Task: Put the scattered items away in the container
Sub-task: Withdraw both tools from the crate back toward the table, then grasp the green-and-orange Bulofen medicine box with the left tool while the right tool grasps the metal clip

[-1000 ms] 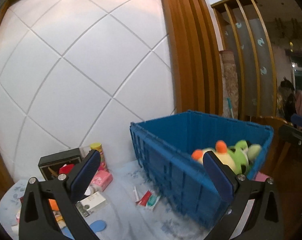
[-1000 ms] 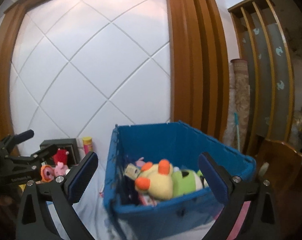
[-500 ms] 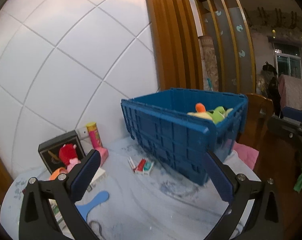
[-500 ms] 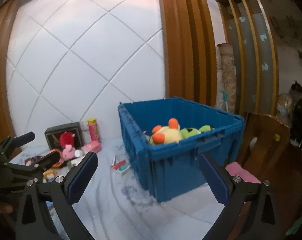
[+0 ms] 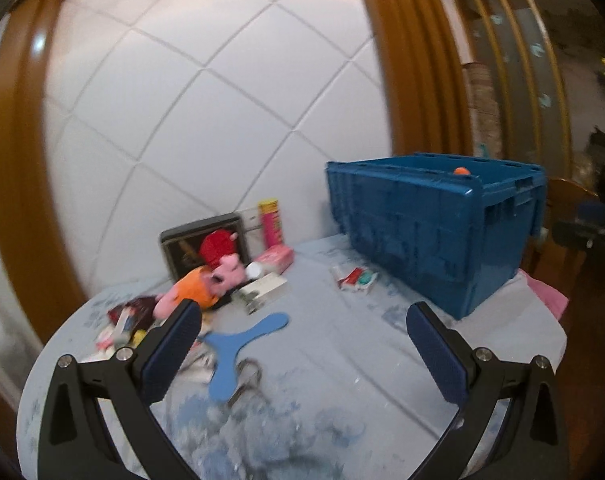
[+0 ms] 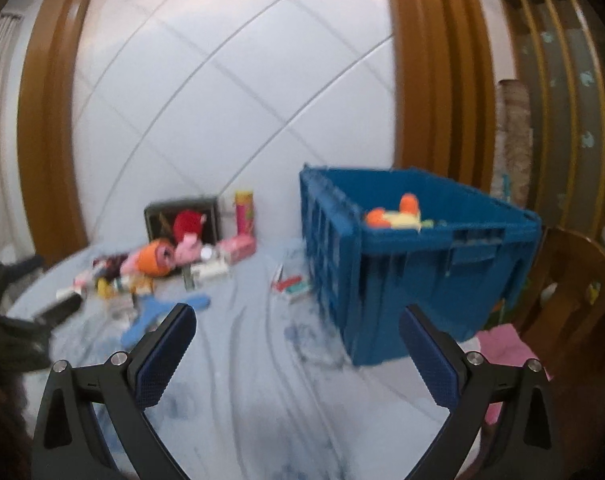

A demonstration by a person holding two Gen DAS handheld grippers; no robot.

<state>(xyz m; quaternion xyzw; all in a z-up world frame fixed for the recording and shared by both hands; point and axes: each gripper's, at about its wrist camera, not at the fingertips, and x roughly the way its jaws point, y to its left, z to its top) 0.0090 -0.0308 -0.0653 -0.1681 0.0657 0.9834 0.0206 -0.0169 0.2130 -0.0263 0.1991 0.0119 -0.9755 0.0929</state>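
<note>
A blue crate (image 5: 434, 224) stands at the table's right; it also shows in the right wrist view (image 6: 414, 256) with a yellow and orange plush (image 6: 394, 216) inside. Scattered items lie at the left: a pink and orange plush (image 5: 206, 284), a blue boomerang-shaped piece (image 5: 238, 344), a pink box (image 5: 274, 258), a pink tube can (image 5: 270, 222), a white box (image 5: 262, 292), small packets (image 5: 356, 278). My left gripper (image 5: 302, 354) is open and empty above the table. My right gripper (image 6: 296, 354) is open and empty, back from the crate.
A dark framed box (image 5: 204, 240) with a red plush leans on the white tiled wall. A wooden chair (image 6: 574, 280) and pink cloth (image 6: 502, 340) sit right of the table. The left gripper's body (image 6: 10, 320) shows at the right view's left edge.
Both grippers have pulled back from the crate and swung left, so the scattered pile is now in front. Both stay open and empty.
</note>
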